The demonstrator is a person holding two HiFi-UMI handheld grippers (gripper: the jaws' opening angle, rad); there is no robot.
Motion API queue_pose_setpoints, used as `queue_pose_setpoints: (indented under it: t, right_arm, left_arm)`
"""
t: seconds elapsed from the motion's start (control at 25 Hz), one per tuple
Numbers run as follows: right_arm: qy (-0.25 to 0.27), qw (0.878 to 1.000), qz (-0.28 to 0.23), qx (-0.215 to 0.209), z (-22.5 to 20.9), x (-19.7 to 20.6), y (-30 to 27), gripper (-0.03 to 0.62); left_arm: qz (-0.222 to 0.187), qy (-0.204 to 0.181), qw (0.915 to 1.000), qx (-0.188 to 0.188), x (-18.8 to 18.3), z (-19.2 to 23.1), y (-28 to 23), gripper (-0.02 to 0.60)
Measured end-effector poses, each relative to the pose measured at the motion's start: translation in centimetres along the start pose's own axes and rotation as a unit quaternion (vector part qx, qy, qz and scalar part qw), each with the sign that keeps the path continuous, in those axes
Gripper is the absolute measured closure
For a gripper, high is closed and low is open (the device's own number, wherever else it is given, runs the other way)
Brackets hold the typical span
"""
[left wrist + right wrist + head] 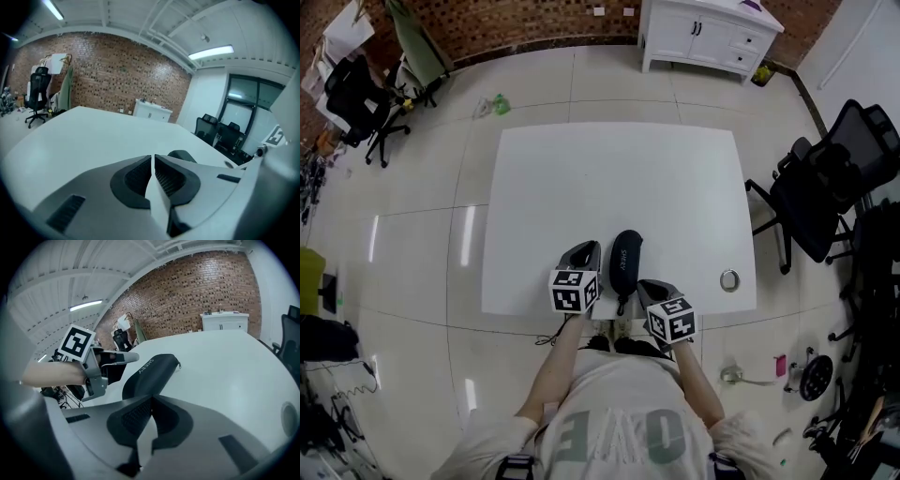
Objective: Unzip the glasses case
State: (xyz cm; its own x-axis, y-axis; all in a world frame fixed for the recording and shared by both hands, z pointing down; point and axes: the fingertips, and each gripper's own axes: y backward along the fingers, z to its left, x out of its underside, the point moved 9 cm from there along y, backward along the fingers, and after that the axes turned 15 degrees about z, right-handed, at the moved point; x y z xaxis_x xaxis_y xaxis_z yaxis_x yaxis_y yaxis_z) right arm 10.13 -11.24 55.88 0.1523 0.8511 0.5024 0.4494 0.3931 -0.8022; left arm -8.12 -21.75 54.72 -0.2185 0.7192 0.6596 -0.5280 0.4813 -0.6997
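Note:
A black oblong glasses case lies zipped on the white table near its front edge, long axis running away from me. My left gripper rests just left of the case, jaws shut on nothing. My right gripper sits at the case's near right end, also shut and empty. In the right gripper view the case lies just beyond the jaws, its zipper pull at the far end, with the left gripper behind it. In the left gripper view only the case's top peeks over the shut jaws.
A round cable grommet sits in the table's front right corner. Black office chairs stand to the right, another chair at far left. A white cabinet stands against the brick wall.

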Motion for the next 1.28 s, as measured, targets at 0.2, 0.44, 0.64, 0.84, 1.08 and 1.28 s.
queue_pose_setpoints:
  t: [0.2,0.44,0.64,0.84,1.08,1.28]
  right_arm:
    - [-0.011,1.000,0.008,-0.005,-0.3,0.2,-0.2,0.595]
    - [0.047,0.998,0.030,-0.042,2.2,-0.8,-1.9,0.595]
    - [0.100,0.993,0.042,-0.055,3.9,-1.9,-3.5,0.595]
    - [0.075,0.997,-0.013,-0.025,1.3,-2.4,-1.1,0.595]
    - [0.050,0.995,-0.082,0.036,-5.7,-7.6,0.4,0.595]
    - [0.082,0.994,-0.069,0.011,-6.4,-10.6,-1.0,0.595]
  left_arm:
    - [0.048,0.001,0.9984,0.029,-0.6,-0.5,-2.5,0.580]
    - [0.053,-0.024,0.9960,0.068,-1.7,-2.2,-3.7,0.580]
    - [-0.001,-0.060,0.9972,0.044,-3.0,-2.7,-0.4,0.580]
    - [-0.055,-0.038,0.9970,0.038,-0.5,-3.0,5.4,0.580]
    - [-0.035,-0.001,0.9962,0.080,2.5,-4.9,5.4,0.581]
    - [0.012,-0.004,0.9979,0.063,3.8,-4.5,3.9,0.581]
